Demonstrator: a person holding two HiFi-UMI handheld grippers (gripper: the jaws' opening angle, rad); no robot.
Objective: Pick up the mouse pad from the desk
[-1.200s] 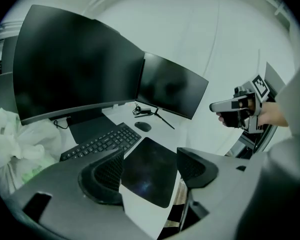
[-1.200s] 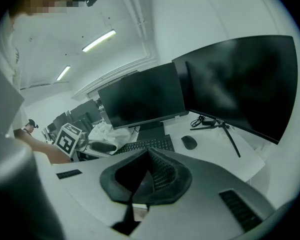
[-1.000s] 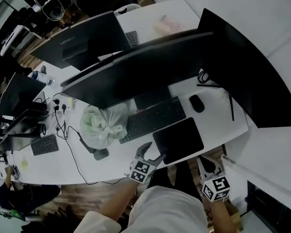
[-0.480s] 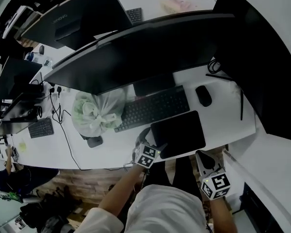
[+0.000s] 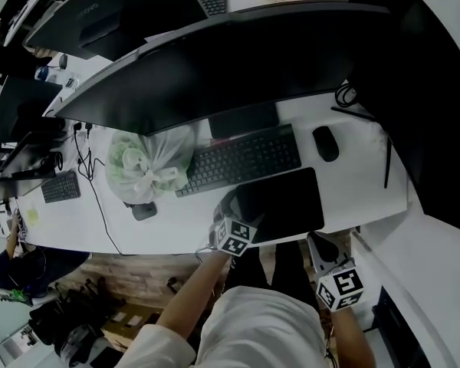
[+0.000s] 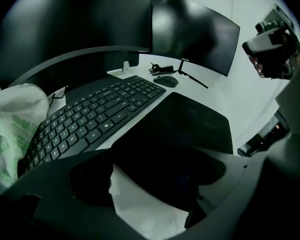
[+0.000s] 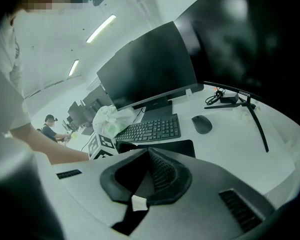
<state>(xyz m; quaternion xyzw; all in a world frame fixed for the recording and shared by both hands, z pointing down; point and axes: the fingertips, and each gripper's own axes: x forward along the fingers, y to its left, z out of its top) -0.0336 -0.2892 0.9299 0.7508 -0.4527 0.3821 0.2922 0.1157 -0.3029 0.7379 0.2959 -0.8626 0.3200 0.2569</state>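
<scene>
The black mouse pad (image 5: 282, 202) lies flat on the white desk (image 5: 360, 182), in front of the keyboard. My left gripper (image 5: 228, 211) is at the pad's near left corner. Its jaws have just been opening and stand wide apart. In the left gripper view the mouse pad (image 6: 177, 126) has that corner lying between the jaws of the left gripper (image 6: 150, 186), and neither pad presses on it. My right gripper (image 5: 323, 246) hangs off the desk's front edge, right of the pad, and looks shut and empty. From the right gripper (image 7: 148, 156) the mouse pad (image 7: 176, 146) is seen ahead.
A black keyboard (image 5: 241, 159) lies just behind the pad, with a black mouse (image 5: 326, 142) to its right. A white and green plastic bag (image 5: 146, 167) sits left of the keyboard. Large curved monitors (image 5: 230, 60) overhang the back, and cables (image 5: 88, 175) run on the left.
Both grippers have come down towards the desk's front edge. The left one has moved forward from the edge onto the pad's near left corner.
</scene>
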